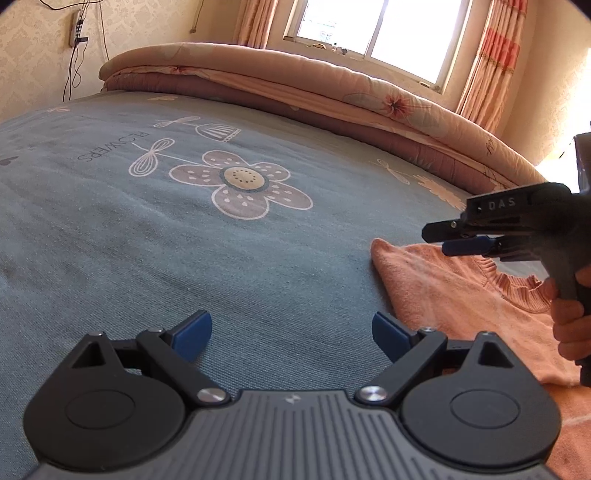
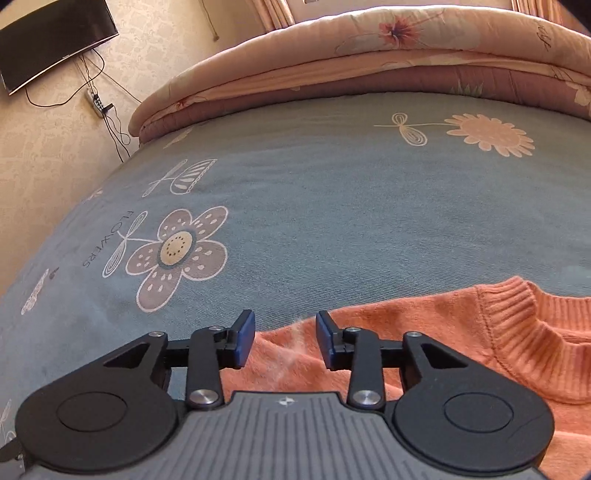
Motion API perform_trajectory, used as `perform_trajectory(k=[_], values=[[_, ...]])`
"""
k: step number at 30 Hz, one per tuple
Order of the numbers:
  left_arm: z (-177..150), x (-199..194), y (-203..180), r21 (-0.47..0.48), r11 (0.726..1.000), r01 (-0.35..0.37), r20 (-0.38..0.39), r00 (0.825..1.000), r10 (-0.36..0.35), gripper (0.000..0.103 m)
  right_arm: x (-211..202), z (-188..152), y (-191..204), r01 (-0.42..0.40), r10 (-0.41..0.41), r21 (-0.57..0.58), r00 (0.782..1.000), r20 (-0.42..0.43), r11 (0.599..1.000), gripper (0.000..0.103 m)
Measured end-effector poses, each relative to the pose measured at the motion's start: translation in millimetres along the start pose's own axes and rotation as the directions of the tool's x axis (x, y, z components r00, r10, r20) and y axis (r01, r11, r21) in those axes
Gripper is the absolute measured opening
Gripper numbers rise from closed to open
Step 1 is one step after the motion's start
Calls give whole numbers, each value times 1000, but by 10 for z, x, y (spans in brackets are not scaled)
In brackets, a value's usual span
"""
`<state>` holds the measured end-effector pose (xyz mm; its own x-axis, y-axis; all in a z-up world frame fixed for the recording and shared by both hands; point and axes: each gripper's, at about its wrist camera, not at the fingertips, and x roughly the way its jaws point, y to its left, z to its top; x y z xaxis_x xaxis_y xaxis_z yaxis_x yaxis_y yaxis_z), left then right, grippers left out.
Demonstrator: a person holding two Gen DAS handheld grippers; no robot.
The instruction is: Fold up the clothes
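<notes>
Setting: bedroom, seen from two cameras looking forward along hand-held black two-finger grippers with blue pads.
Bed cover: grey-blue woven bedspread with printed flowers (image 1: 192, 258), spread flat, filling most of both views.
Print: large mauve five-petal flower with cream centre (image 1: 242, 182), the word FLOWERS beside it.
Garment: orange knitted sweater with ribbed collar (image 2: 461, 332), lying flat on the bedspread at the near right — collar (image 2: 535, 332) pointing toward the far side of the bed, shoulder corner toward the middle.
Left gripper (image 1: 291, 332): jaws spread wide, nothing between them, held over bare bedspread just left of the sweater's edge.
Right gripper (image 2: 286, 339): jaws partly apart, a narrow gap, pads clear of the knit, nothing clamped — held over the sweater's near-left shoulder area.
Right gripper from the left view: seen side-on at the right edge, above the sweater, pistol handle gripped by a person's hand (image 1: 570, 314).
Far side: folded peach floral quilt (image 1: 295, 74) rolled along the far edge of the bed.
Window: bright pane (image 1: 376, 26) behind the quilt, peach striped curtains (image 1: 495, 62) either side.
Wall: cream patterned wallpaper, white power strip with dangling black cables (image 2: 96, 101), dark flat screen (image 2: 51, 40) at upper left in the right view.
</notes>
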<state>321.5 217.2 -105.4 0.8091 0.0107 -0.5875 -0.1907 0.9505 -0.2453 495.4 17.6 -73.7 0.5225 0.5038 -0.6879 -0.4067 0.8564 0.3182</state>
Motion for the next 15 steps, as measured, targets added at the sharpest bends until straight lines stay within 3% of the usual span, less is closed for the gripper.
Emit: perform_trajectory(k=[7, 12, 15], values=[[-5, 12, 12, -1, 999, -44, 6, 999, 44, 94, -572, -484, -26, -182, 182, 4, 982, -46, 983, 42], [-4, 10, -14, 12, 999, -43, -1, 999, 43, 94, -431, -679, 64, -140, 137, -18, 983, -119, 990, 41], [21, -46, -78, 32, 999, 14, 2, 1000, -14, 94, -685, -642, -139, -163, 166, 76, 985, -47, 984, 46]])
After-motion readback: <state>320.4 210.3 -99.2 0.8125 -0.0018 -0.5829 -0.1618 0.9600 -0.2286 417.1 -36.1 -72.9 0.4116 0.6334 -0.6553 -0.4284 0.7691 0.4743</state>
